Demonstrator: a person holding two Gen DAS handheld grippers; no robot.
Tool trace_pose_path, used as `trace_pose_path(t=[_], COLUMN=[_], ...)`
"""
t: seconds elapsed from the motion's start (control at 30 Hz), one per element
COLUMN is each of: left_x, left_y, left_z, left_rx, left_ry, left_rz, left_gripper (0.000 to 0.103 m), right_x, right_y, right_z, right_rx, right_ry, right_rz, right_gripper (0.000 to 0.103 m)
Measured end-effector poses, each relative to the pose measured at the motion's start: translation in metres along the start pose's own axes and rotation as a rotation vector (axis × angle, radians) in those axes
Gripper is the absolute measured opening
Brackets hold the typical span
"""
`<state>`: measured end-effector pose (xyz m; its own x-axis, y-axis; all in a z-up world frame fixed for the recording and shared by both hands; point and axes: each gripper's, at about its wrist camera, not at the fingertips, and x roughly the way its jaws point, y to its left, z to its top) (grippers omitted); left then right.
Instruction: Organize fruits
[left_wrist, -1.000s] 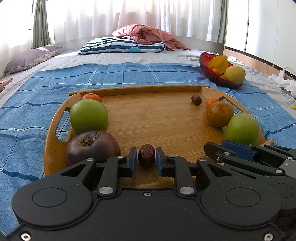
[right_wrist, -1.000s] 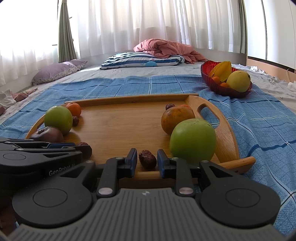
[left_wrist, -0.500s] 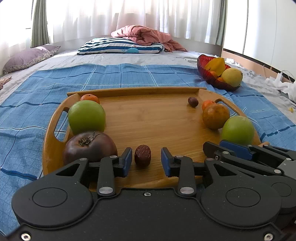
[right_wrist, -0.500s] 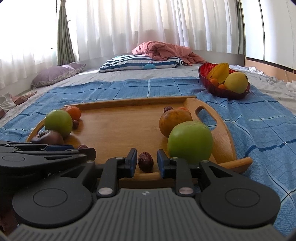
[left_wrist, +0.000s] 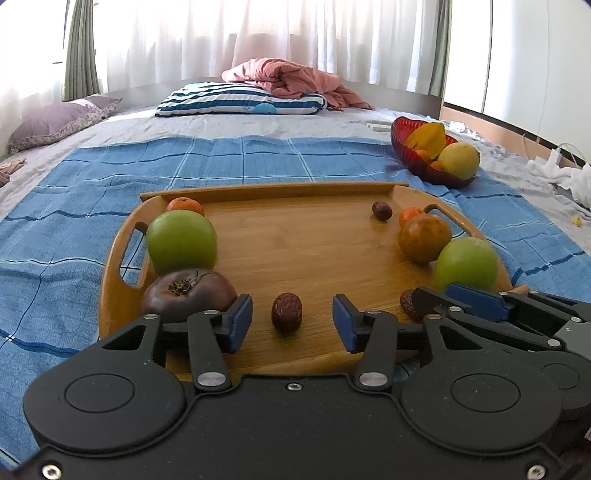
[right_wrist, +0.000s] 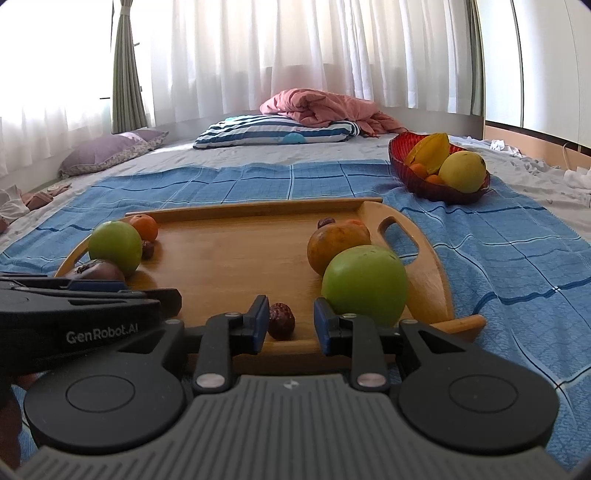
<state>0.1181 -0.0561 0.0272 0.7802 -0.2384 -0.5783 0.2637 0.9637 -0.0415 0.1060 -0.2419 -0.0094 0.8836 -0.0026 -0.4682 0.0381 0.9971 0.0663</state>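
Left jaws: my left gripper (left_wrist: 291, 325) has its blue pads spread wide, holding nothing; a wrinkled dark-red date (left_wrist: 286, 316) lies on the wood between them, touching neither pad.
Right jaws: my right gripper (right_wrist: 289, 325) is partly open; a second wrinkled date (right_wrist: 281, 320) sits in the gap, close against the left pad, not gripped.
Pose: both grippers are held low and level at the near edge of the tray, side by side, pointing toward the window.
Tray: oval bamboo tray (left_wrist: 295, 240) with cut-out handles, smooth grain, resting on a blue checked blanket (left_wrist: 240, 162) on the bed.
Left-side fruit: a glossy dark purple tomato (left_wrist: 188, 295) with a dried stem, just beside my left pad; behind it a smooth green apple (left_wrist: 181, 242) and a small tangerine (left_wrist: 184, 205).
Right-side fruit: a second green apple (right_wrist: 365, 284) just beside my right pad; a mottled orange-brown round fruit (right_wrist: 338, 243) behind it.
Beyond: a red glass bowl (right_wrist: 424, 181) of yellow fruit on the blanket, well apart from the tray.
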Motion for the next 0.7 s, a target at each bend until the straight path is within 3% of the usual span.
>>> trace_pose_path(t=[0.43,0.7], left_x=[-0.018,-0.032], left_y=[0.004,0.002], left_z=[0.000,-0.002], left_rx=[-0.022,-0.015], left_ry=[-0.008,-0.027], left_rz=[-0.030,-0.029], left_gripper=[0.057,0.077], right_x=[-0.014,-0.023], right_y=[-0.005,-0.011], right_z=[0.000,0.000], right_rx=[0.015,0.020], right_ry=[-0.021,-0.044], right_rz=[-0.003,-0.027], right_gripper=[0.058,0.066])
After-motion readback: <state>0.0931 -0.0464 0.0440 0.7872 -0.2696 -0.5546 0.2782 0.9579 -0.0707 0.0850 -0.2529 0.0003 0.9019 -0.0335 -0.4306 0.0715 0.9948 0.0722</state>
